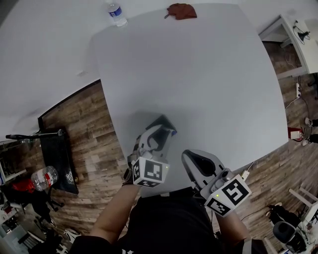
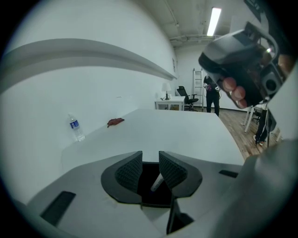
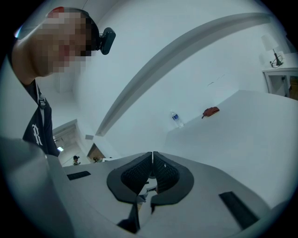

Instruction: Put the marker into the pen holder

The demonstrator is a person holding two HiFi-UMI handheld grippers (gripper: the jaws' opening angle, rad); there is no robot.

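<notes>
My left gripper (image 1: 160,132) (image 2: 150,163) hovers near the front edge of the white table (image 1: 198,74). Its jaws stand a little apart with a black pen holder (image 1: 161,122) (image 2: 148,188) filling the gap. A pale marker (image 2: 157,182) leans inside the holder against the right-hand jaw, and a blue bit shows at the holder's edge in the head view. My right gripper (image 1: 190,158) (image 3: 152,160) is held beside it, tilted upward, with its jaws pressed together and nothing between them.
A water bottle (image 1: 116,12) (image 2: 76,128) (image 3: 176,119) and a red cloth (image 1: 181,11) (image 2: 115,122) (image 3: 210,111) lie at the table's far edge. Wood floor surrounds the table, with a desk and chair at the right.
</notes>
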